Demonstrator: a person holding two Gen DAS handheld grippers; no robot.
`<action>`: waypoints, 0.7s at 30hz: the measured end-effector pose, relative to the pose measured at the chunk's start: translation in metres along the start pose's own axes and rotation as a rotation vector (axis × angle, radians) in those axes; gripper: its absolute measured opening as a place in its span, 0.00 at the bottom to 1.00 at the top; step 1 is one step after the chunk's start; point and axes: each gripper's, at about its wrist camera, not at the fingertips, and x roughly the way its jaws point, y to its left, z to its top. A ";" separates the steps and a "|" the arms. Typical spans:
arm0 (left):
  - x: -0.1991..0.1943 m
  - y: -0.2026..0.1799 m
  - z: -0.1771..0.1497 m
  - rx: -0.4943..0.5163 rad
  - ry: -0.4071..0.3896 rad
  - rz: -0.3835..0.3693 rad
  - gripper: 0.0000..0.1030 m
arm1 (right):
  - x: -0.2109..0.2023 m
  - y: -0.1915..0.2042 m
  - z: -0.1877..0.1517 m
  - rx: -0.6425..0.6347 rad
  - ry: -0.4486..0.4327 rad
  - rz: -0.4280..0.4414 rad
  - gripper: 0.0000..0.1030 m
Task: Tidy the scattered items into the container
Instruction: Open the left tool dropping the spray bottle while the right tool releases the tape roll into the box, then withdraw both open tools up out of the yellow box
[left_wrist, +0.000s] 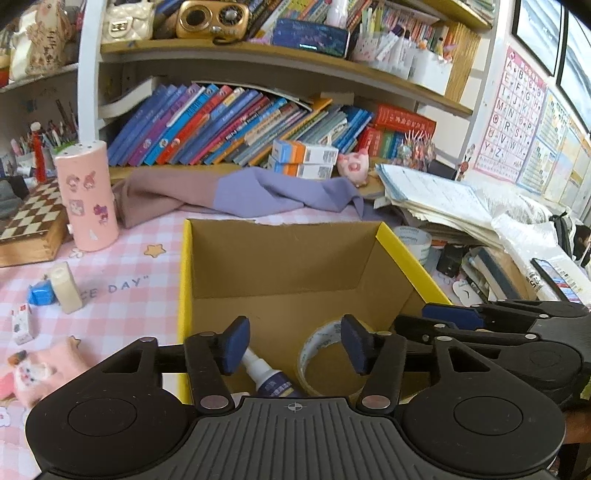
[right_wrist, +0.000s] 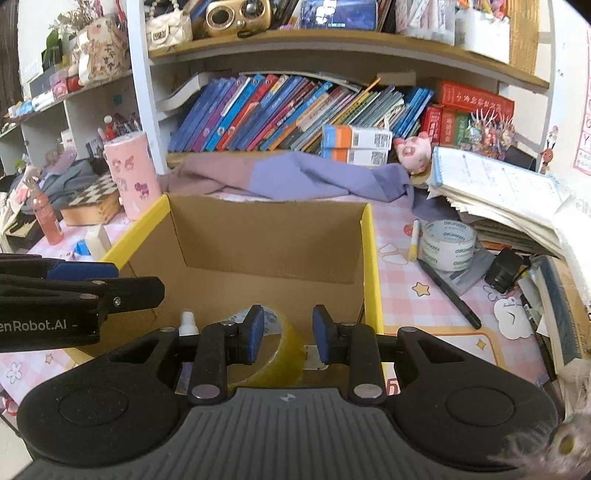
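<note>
Tongs, left (left_wrist: 291, 345) and right (right_wrist: 288, 334), both parted and empty above cardboard box (left_wrist: 280, 258) holding tape roll (left_wrist: 325, 363).

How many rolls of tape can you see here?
2. A yellowish roll lies inside the cardboard box; a white printed roll stands on the table right of the box. Others may hide in the clutter.

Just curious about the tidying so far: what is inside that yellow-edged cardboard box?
Inside the yellow-edged cardboard box lie a roll of clear packing tape and a small white-nozzled dark-labelled bottle. The near part of the floor is covered by the gripper bodies, so anything there stays unseen.
</note>
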 end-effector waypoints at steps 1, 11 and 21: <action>-0.003 0.001 -0.001 -0.001 -0.004 0.002 0.56 | -0.003 0.002 0.000 0.002 -0.008 -0.004 0.27; -0.038 0.013 -0.013 0.045 -0.058 0.014 0.66 | -0.034 0.025 -0.011 0.041 -0.068 -0.070 0.34; -0.077 0.041 -0.037 0.051 -0.060 -0.014 0.66 | -0.066 0.068 -0.033 0.068 -0.091 -0.118 0.34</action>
